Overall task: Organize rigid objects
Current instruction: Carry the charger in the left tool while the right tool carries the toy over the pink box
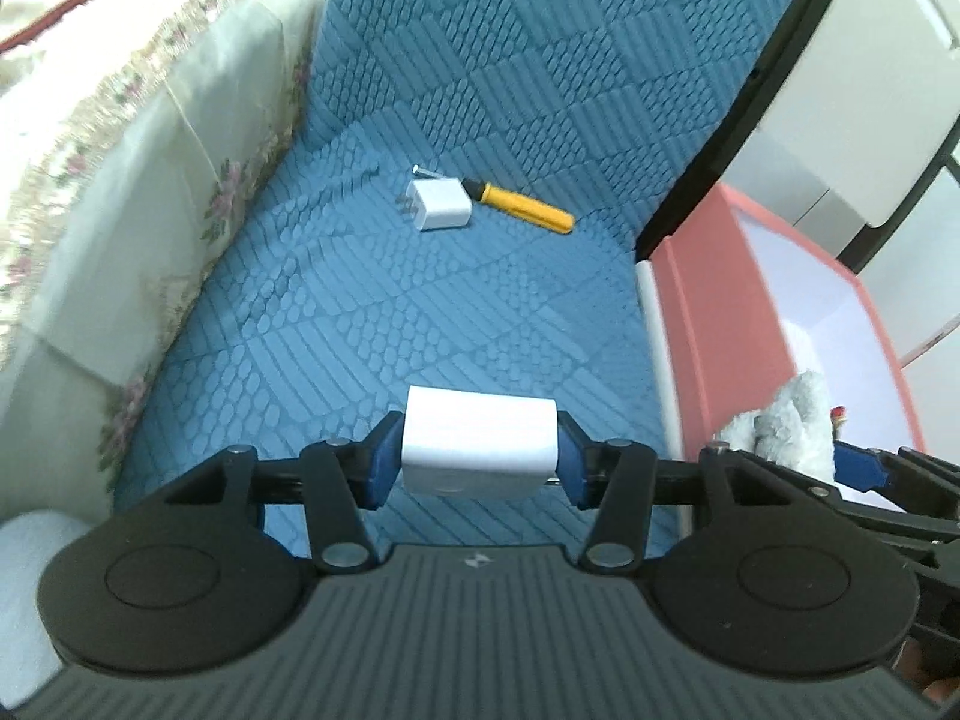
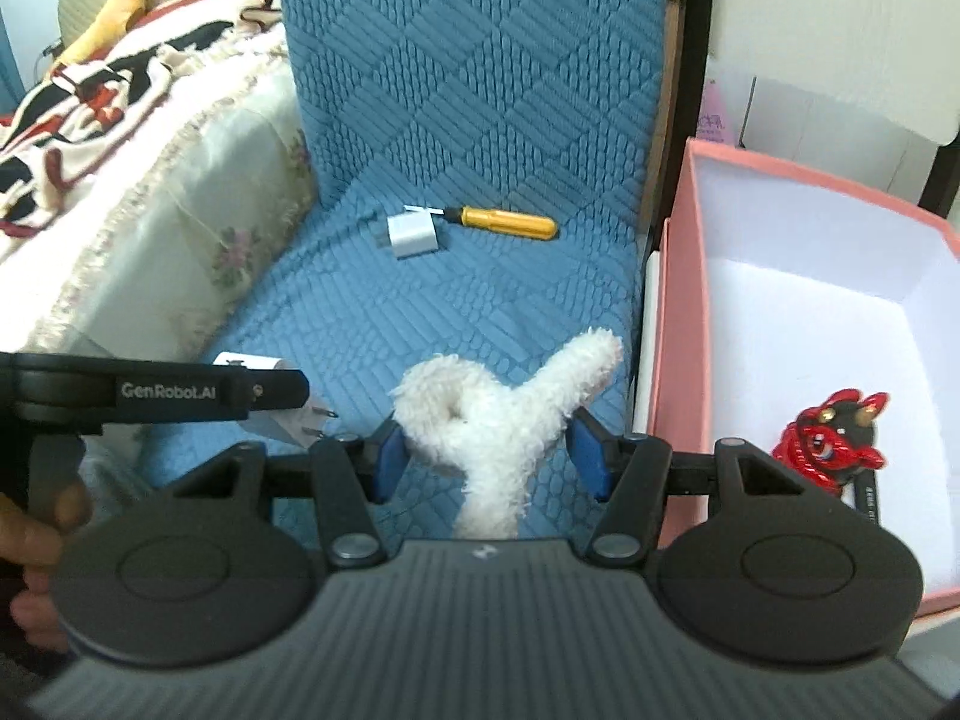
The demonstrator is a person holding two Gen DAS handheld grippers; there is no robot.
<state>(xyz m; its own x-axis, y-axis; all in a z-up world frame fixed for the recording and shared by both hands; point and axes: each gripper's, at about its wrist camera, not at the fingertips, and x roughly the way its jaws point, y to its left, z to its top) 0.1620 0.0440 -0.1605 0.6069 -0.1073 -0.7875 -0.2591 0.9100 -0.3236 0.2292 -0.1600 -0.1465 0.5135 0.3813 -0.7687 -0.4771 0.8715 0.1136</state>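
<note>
My left gripper (image 1: 480,459) is shut on a white charger block (image 1: 480,429), held above the blue quilted seat (image 1: 372,330). In the right wrist view this charger (image 2: 288,420) shows its prongs beside a left finger (image 2: 210,393). My right gripper (image 2: 489,456) is shut on a white plush toy (image 2: 480,408), just left of the pink box (image 2: 675,312). Further back on the seat lie a second white charger (image 1: 441,207) (image 2: 414,234) and a yellow screwdriver (image 1: 522,207) (image 2: 504,221), touching each other.
The pink box (image 1: 714,312) has a white inside and holds a red and black figurine (image 2: 834,438). A cream floral cover (image 1: 120,210) borders the seat on the left. The blue backrest (image 2: 480,60) rises behind. A hand (image 2: 36,540) grips the left tool.
</note>
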